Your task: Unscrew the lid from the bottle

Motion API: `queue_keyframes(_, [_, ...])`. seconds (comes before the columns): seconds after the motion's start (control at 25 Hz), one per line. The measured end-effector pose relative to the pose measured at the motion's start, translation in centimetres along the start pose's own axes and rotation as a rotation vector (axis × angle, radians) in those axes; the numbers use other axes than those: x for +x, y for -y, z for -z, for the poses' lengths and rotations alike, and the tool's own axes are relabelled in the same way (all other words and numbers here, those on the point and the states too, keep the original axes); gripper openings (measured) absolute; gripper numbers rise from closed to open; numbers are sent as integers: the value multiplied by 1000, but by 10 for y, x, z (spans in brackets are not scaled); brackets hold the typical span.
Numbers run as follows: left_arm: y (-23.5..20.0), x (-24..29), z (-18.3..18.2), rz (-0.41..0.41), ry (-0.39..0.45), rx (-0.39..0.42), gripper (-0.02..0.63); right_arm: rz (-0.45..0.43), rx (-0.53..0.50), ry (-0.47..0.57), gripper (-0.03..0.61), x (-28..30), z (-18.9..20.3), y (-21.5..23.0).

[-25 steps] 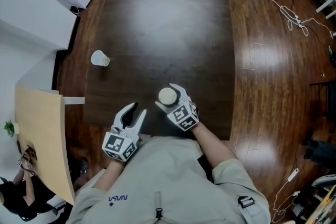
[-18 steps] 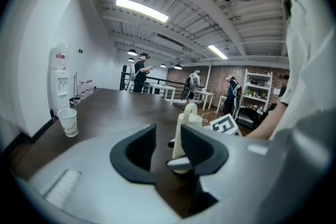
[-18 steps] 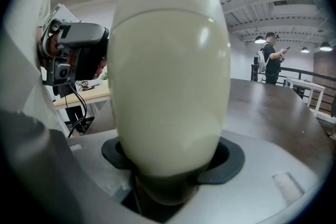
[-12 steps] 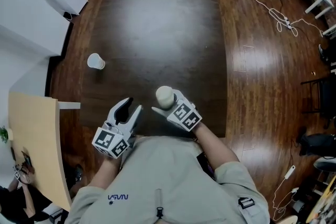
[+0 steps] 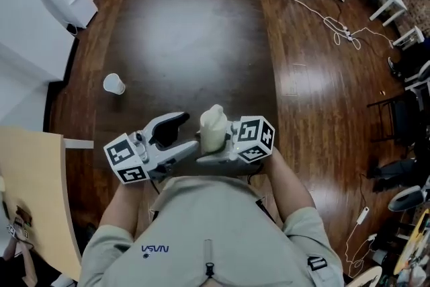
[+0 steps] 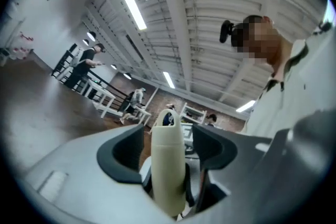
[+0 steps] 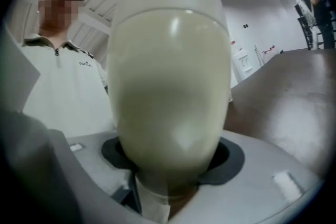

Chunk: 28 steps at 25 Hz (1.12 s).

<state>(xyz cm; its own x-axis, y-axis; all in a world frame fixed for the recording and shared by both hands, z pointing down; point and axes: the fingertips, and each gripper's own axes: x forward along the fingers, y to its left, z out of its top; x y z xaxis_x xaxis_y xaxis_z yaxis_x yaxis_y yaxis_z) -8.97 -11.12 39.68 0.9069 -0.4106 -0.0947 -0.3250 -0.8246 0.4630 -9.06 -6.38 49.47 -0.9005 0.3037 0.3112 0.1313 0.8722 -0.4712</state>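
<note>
Only the pick-up is done; the lid is yet to be turned

The bottle (image 5: pixel 213 126) is held up over the near edge of the table (image 5: pixel 188 37), close in front of the person's chest, and is carried by the right gripper (image 7: pixel 170 161) alone. That gripper's jaws have just been closing and are clamped round the lower body of the bottle, whose cream wall fills the right gripper view. The left gripper (image 5: pixel 191 132) is placed at the bottle's other side. Its jaws have just been opening and are spread, with the bottle standing between them and a gap seen on either side, so no grip is made there. The lid (image 6: pixel 167 135), with a loop at its top, is seen seated on the bottle, only a thin seam parting it from the body.

Only the preparation is judged to be done: the bottle has been picked up and steadied. Nearly all of the task is left. The lid has to be gripped by the left gripper, turned while the body is held fast, and lifted clear. No loosening of the lid is suggested by any view, though a small turn could not be told from the seam.
</note>
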Motion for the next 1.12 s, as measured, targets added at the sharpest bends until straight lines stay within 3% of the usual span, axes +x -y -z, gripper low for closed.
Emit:
queue_keyframes(0.12, [13, 12, -13, 150, -11, 0, 315, -73, -43, -73, 299, -1, -7, -23])
queue_keyframes(0.32, [34, 17, -16, 331, -73, 30, 324, -142, -72, -192, 299, 10, -3, -41])
queue_keyframes(0.44, [40, 22, -12, 375, -115, 50, 322, -153, -82, -234, 299, 14, 0, -42])
queue_keyframes(0.56, [39, 25, -11, 361, -131, 66, 285, -154, -83, -236, 299, 14, -2, -43])
queue_keyframes(0.72, [30, 27, -12, 265, -110, 86, 304, -64, -83, -236, 299, 15, -2, -30])
queue_keyframes(0.84, [18, 33, -12, 125, -74, 99, 304, 82, -53, -212, 299, 13, -2, -11])
queue_keyframes(0.92, [7, 35, -14, -3, -41, 123, 304, 226, -34, -194, 299, 11, -5, 9])
queue_keyframes(1.12, [-23, 34, -7, -370, -22, 174, 304, 692, -63, -196, 299, -4, -5, 64])
